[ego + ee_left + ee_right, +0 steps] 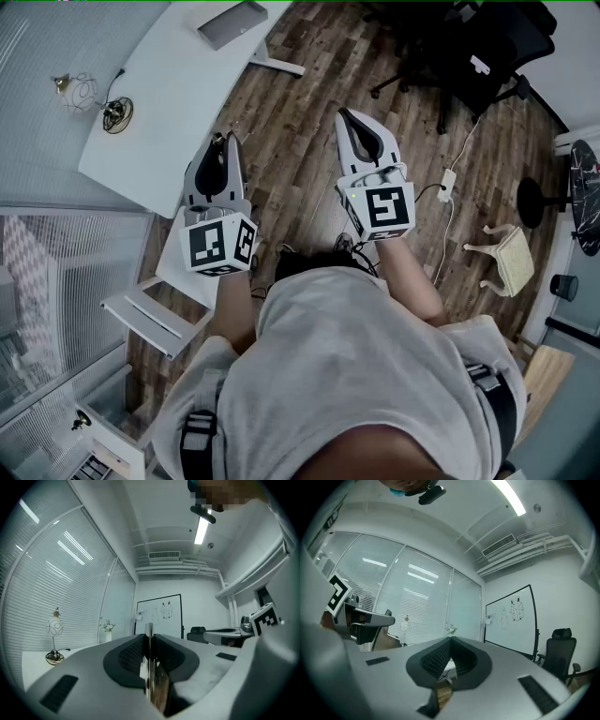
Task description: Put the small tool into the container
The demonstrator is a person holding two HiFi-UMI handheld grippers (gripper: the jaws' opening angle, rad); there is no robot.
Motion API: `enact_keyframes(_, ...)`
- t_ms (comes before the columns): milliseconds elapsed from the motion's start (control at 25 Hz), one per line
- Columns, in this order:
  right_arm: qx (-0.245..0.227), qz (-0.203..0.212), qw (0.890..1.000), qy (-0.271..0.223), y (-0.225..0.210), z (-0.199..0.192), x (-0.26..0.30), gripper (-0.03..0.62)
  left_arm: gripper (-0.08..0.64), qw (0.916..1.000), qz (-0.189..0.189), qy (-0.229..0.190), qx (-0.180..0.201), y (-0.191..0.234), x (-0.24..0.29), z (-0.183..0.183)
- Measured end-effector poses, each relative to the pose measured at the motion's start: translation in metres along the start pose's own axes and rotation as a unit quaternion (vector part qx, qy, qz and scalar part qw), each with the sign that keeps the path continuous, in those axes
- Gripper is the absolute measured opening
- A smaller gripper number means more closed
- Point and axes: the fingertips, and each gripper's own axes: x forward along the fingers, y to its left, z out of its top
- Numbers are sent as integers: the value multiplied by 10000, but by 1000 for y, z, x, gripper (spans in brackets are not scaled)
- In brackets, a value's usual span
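shirt (356, 375) nearest — left gripper (223, 141), right gripper (345, 114) closed over wooden floor (305, 84)

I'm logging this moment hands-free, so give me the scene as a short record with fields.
left gripper: jaws closed on a thin grey strip, seen edge-on; possibly the small tool
right gripper: jaws together, nothing between them
position: both held up above the wooden floor, near the white table
on table: lamp
container: none identifiable in view
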Motion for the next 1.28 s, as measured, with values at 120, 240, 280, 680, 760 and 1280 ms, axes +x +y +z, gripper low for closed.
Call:
enact_keyframes(120,48,40,10000,-23,4,2,-1,26,83,10000,-10,6,-22,0,-2,1)
enact_keyframes(240,27,156,9998,-119,14,1,1,26,83,10000,-21,11,-36,5,-3,0)
enact_keyframes(280,-54,177,9997,-131,19,-1,1,26,83,10000,-24,15,-42,7,-4,-2)
enact_keyframes(680,-24,297,9995,88,68,-14,23,26,83,9998,-118,103,-150,48,-14,-12)
enact_keyframes(760,3,267,9996,125,76,-15,27,26,83,9996,-208,141,-136,57,-15,-15)
enact_keyframes(1280,51,484,9983,317,63,-41,83,26,83,9986,-432,251,-184,81,46,-34)
